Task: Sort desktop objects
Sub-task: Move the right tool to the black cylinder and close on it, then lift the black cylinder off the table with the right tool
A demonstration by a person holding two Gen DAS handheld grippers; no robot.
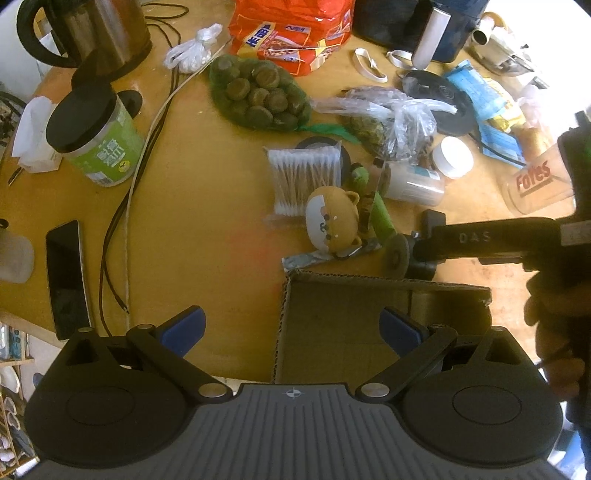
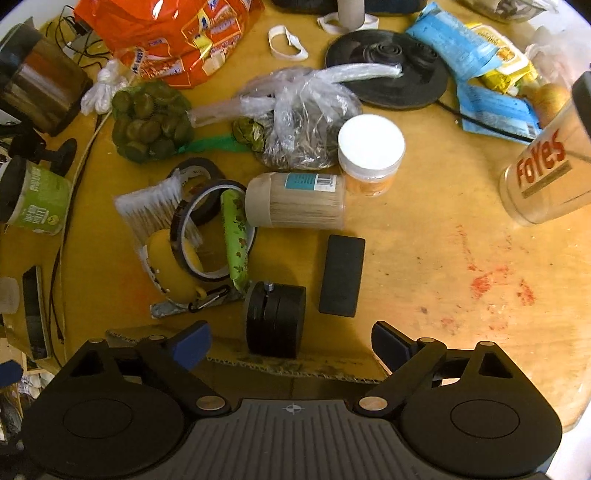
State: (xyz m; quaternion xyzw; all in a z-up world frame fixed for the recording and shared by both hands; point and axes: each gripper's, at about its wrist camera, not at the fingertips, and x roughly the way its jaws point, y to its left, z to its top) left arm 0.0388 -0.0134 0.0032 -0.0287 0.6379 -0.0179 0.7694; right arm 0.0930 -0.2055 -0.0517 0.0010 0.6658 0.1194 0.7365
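My left gripper [image 1: 291, 328] is open and empty above the open cardboard box [image 1: 369, 325]. My right gripper [image 2: 291, 343] is open and empty over the box's far edge [image 2: 295, 363], just short of a black caster wheel [image 2: 275, 319]. A black rectangular block [image 2: 341, 275] lies beside the wheel. A yellow bear pouch [image 1: 332, 221] lies beyond the box; it also shows in the right wrist view [image 2: 173, 266]. Near it are a cotton swab pack [image 1: 304, 177], a green wrapped stick [image 2: 234, 236], tape rolls [image 2: 207, 229] and a toothpick jar [image 2: 295, 199].
A white-lidded jar [image 2: 371, 151], a clear "FoYes" cup [image 2: 546, 177], a net of green fruit [image 1: 258, 92], an orange snack bag [image 1: 291, 33], a kettle [image 1: 85, 29], a green canister [image 1: 99, 144], a phone [image 1: 66, 280] and cables [image 1: 125, 221] crowd the table.
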